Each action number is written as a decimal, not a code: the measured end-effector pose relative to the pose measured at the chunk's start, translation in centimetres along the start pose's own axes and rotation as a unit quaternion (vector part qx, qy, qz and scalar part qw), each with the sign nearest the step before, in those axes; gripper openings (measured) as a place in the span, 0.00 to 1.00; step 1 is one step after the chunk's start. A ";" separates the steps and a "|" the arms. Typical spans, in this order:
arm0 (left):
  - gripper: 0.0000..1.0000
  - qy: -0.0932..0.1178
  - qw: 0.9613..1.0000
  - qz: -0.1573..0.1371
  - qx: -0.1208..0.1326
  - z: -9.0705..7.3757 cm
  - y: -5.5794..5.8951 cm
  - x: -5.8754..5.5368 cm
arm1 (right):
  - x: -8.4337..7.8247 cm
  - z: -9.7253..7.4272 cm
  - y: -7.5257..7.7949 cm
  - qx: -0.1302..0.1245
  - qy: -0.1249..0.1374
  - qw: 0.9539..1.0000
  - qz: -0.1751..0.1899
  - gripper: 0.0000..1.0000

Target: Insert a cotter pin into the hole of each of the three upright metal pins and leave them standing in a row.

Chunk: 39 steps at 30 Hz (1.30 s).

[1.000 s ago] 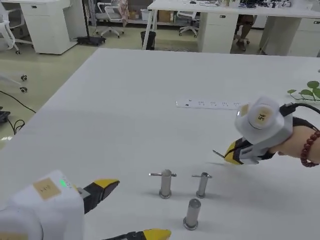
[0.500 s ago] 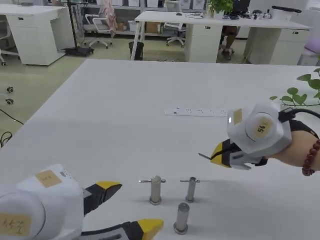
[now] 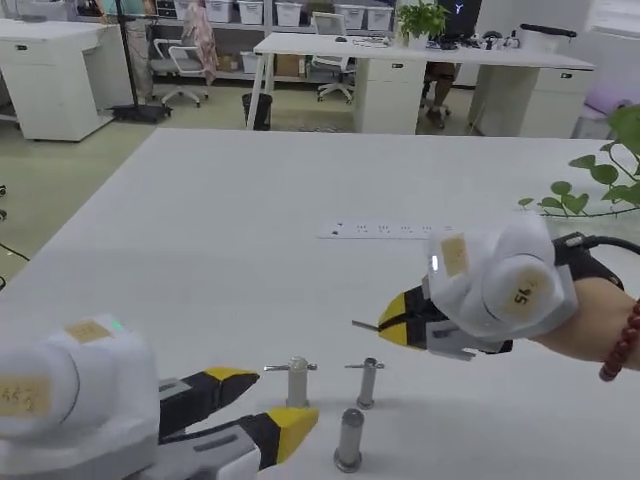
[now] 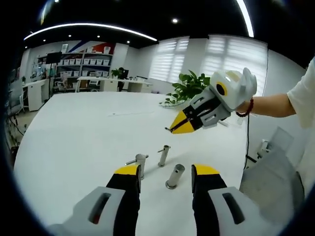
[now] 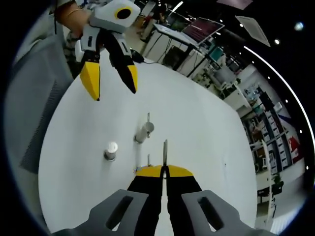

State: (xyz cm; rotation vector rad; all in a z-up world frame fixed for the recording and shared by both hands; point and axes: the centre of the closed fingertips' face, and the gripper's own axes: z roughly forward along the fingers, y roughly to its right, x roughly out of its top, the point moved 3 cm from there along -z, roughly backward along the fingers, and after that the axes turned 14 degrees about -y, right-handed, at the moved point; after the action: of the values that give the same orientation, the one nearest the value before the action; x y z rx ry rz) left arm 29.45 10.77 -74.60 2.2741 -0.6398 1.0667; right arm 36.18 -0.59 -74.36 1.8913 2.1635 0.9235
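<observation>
Three upright metal pins stand near the table's front edge. The left pin (image 3: 297, 381) and the middle pin (image 3: 367, 384) each carry a cotter pin through the top. In front of them stands a bare pin (image 3: 349, 438) (image 4: 174, 176) (image 5: 111, 150). My right gripper (image 3: 392, 323) hovers above and to the right of them, shut on a thin cotter pin (image 3: 365, 326) (image 5: 165, 151) that sticks out from its tips. My left gripper (image 3: 262, 405) (image 4: 166, 170) is open, low at the front left, with the bare pin just ahead of its jaws.
A white power strip (image 3: 385, 230) lies flat further back on the white table (image 3: 200, 230). A leafy plant (image 3: 590, 190) reaches in at the right edge. Desks and office chairs stand beyond the table.
My right gripper has carried the cotter pin leftward and lower, closer to the pins. The left gripper has pushed in a little toward the bare pin. The head camera has also shifted.
</observation>
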 end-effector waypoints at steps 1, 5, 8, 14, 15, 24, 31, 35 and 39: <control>0.38 0.002 1.000 -0.005 -0.003 0.0 0.0 0.1 | 0.3 -0.1 -0.2 -0.002 0.001 1.000 -0.007 0.02; 0.34 0.011 0.999 -0.031 -0.020 0.3 0.3 0.6 | 1.4 -0.4 -1.0 -0.005 0.008 1.000 -0.029 0.02; 0.28 0.014 0.998 -0.051 -0.034 0.6 0.6 0.8 | 2.0 -0.5 -1.5 -0.005 0.013 0.999 -0.041 0.02; 0.23 0.024 0.994 -0.086 -0.058 1.1 0.8 1.3 | 3.1 -0.7 -2.4 -0.004 0.020 0.998 -0.062 0.02; 0.23 0.025 0.994 -0.092 -0.061 1.2 0.8 1.4 | 3.3 -0.7 -2.5 -0.004 0.021 0.998 -0.064 0.02; 0.15 0.040 0.983 -0.152 -0.092 1.3 1.1 1.7 | 4.4 -1.2 -3.5 -0.007 0.036 0.996 -0.085 0.02; 0.09 0.045 0.976 -0.182 -0.112 1.4 1.7 1.7 | 5.0 -1.5 -3.8 -0.009 0.043 0.995 -0.092 0.02; 0.07 0.045 0.975 -0.189 -0.112 1.4 1.7 1.6 | 5.1 -1.6 -3.9 -0.010 0.045 0.994 -0.095 0.02; 0.03 0.048 0.973 -0.199 -0.112 1.5 1.5 1.6 | 5.4 -1.7 -4.0 -0.011 0.048 0.994 -0.095 0.02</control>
State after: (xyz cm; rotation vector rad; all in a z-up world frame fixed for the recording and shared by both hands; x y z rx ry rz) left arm 30.24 8.41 -73.74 2.0272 -0.2340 0.8540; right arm 30.84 3.66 -73.42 1.6269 2.3291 1.0138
